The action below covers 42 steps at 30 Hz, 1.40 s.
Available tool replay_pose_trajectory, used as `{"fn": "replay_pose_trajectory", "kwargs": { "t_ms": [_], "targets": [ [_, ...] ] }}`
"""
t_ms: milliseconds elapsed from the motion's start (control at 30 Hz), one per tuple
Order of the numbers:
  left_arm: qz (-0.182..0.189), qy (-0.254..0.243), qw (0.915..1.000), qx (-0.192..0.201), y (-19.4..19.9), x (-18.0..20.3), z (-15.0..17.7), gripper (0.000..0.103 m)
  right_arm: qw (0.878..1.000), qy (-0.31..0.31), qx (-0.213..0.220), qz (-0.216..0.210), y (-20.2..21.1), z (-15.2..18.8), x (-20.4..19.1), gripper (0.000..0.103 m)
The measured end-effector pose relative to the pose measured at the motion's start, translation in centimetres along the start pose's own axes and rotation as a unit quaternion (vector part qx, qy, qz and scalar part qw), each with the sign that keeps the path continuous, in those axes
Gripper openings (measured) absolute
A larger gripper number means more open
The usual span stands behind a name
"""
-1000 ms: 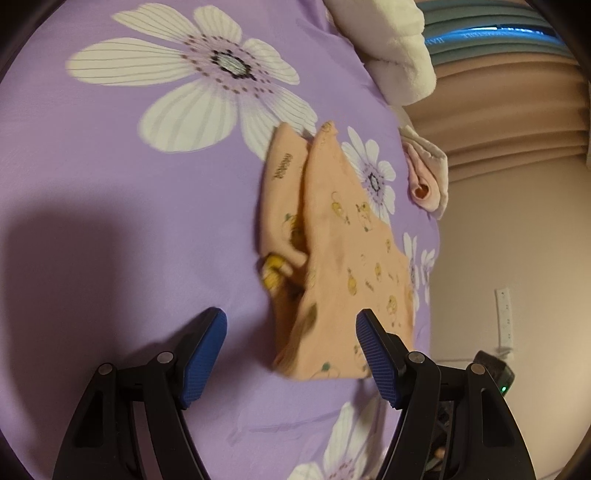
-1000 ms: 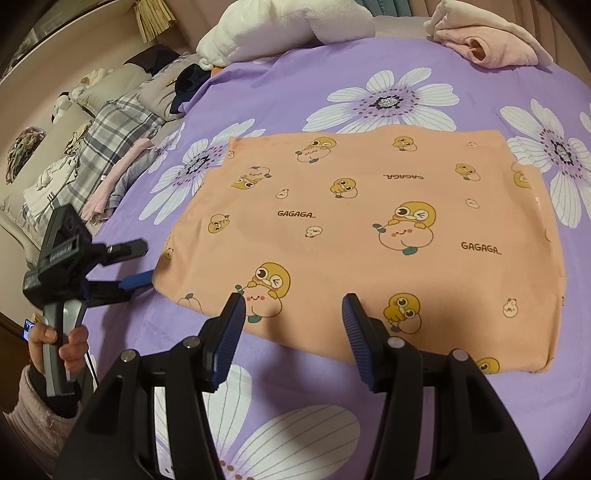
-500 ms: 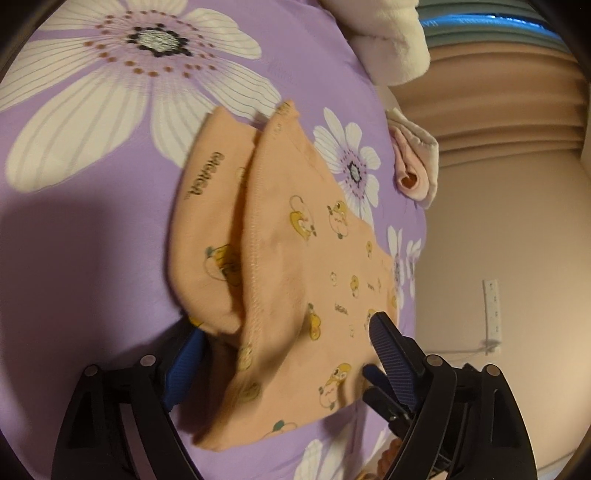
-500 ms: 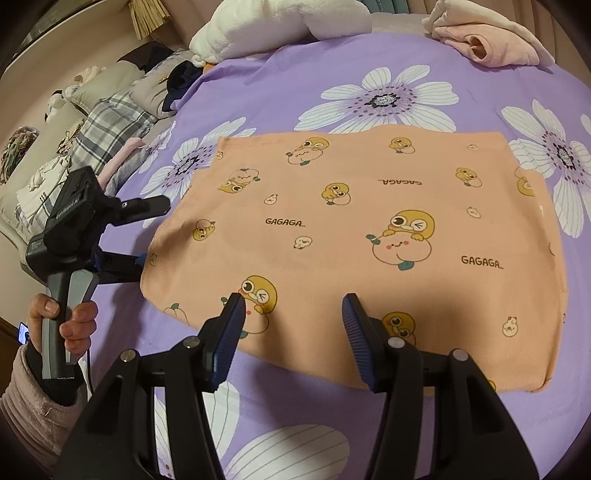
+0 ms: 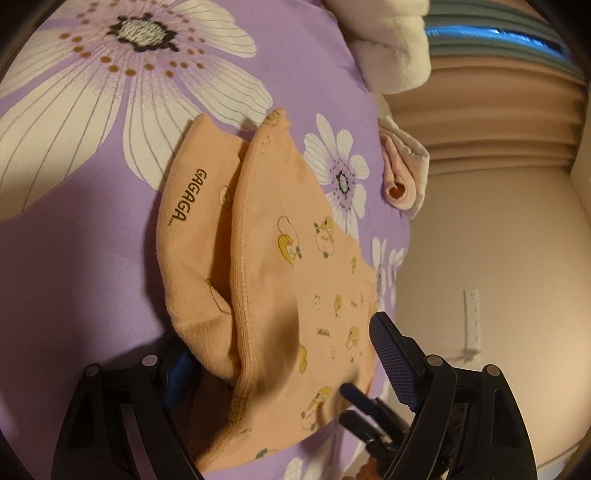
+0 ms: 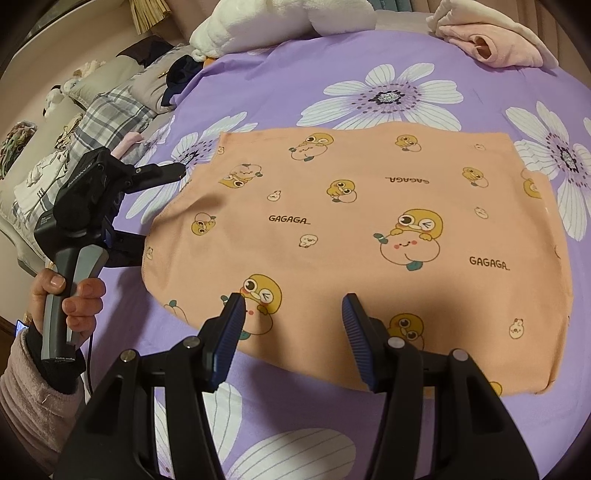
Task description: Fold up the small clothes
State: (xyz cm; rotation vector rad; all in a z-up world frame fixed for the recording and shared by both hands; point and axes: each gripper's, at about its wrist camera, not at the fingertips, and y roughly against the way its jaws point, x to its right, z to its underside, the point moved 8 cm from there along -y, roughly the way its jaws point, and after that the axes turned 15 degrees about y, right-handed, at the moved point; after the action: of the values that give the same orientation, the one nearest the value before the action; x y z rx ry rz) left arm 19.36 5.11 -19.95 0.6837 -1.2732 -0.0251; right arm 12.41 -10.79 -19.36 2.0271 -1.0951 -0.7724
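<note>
An orange garment (image 6: 369, 221) printed with ducks, peaches and "GAGAGA" lies spread flat on the purple flowered bedsheet (image 6: 295, 85). My left gripper (image 6: 162, 212), held by a person's hand (image 6: 74, 295), stands open at the garment's left edge. In the left wrist view the garment (image 5: 295, 277) bulges in two layers between the left gripper's (image 5: 284, 363) fingers, covering the left pad; the pads do not press on it. My right gripper (image 6: 291, 325) hovers open over the near hem, holding nothing.
A folded pink garment (image 6: 495, 48) and a white plush pillow (image 6: 280, 26) lie at the bed's far side. Plaid and grey clothes (image 6: 107, 114) are piled off the left edge. The left wrist view shows a beige wall (image 5: 498, 258) beyond the bed.
The left gripper has moved in onto the garment's left edge with its jaws spread wider, so the cloth now lies between them. The right gripper has stayed put.
</note>
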Motion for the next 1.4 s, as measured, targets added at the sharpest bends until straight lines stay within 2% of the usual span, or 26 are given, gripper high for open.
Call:
{"fn": "replay_pose_trajectory", "kwargs": {
  "t_ms": [100, 167, 300, 400, 500, 567, 667, 767, 933, 1133, 1267, 1400],
  "targets": [
    [-0.014, -0.021, 0.9997, 0.001, 0.0, 0.0, 0.9, 0.083, 1.0, 0.001, 0.002, 0.0, 0.1, -0.1, 0.1, 0.055],
    [-0.028, -0.027, 0.9992, 0.009, 0.0, -0.2, 1.1, 0.077, 1.0, 0.0, 0.002, 0.002, 0.1, -0.1, 0.2, 0.055],
    [-0.036, -0.027, 0.9988, 0.019, 0.1, -0.5, 1.0, 0.073, 1.0, -0.005, 0.002, 0.001, 0.0, -0.1, 0.2, 0.055],
    [-0.06, -0.039, 0.9972, 0.019, -0.3, -0.7, 1.0, 0.065, 1.0, -0.006, 0.002, 0.001, 0.0, -0.1, 0.1, 0.055],
    [-0.071, -0.037, 0.9966, 0.016, -0.4, -0.9, 0.6, 0.053, 1.0, -0.013, 0.0, 0.001, -0.1, 0.0, 0.2, 0.055],
    [-0.074, -0.027, 0.9967, 0.018, -0.2, -1.5, 0.4, 0.037, 1.0, -0.014, 0.001, 0.001, -0.1, 0.0, 0.2, 0.055],
    [-0.068, -0.007, 0.9973, 0.024, 0.2, -2.3, 0.2, 0.029, 1.0, -0.014, 0.003, 0.004, 0.1, 0.1, 0.2, 0.055],
    [-0.07, -0.002, 0.997, 0.032, 0.4, -2.4, 0.3, 0.027, 1.0, -0.015, 0.004, 0.008, 0.3, 0.0, 0.3, 0.055],
    [-0.086, -0.032, 0.9943, 0.054, 0.7, -1.1, 1.0, 0.021, 1.0, -0.016, 0.01, 0.014, 0.9, -0.1, 0.5, 0.055],
    [-0.077, -0.065, 0.993, 0.062, 1.0, 1.0, 1.6, 0.021, 0.999, -0.023, 0.018, 0.017, 1.5, -0.1, 1.0, 0.055],
    [-0.079, -0.07, 0.9923, 0.065, 1.2, 1.3, 1.5, 0.021, 0.999, -0.026, 0.025, 0.015, 1.8, -0.4, 1.1, 0.055],
    [-0.08, -0.071, 0.9919, 0.069, 1.3, 1.4, 1.4, 0.021, 0.999, -0.023, 0.024, 0.034, 1.6, -1.8, 1.9, 0.055]
  ]
}}
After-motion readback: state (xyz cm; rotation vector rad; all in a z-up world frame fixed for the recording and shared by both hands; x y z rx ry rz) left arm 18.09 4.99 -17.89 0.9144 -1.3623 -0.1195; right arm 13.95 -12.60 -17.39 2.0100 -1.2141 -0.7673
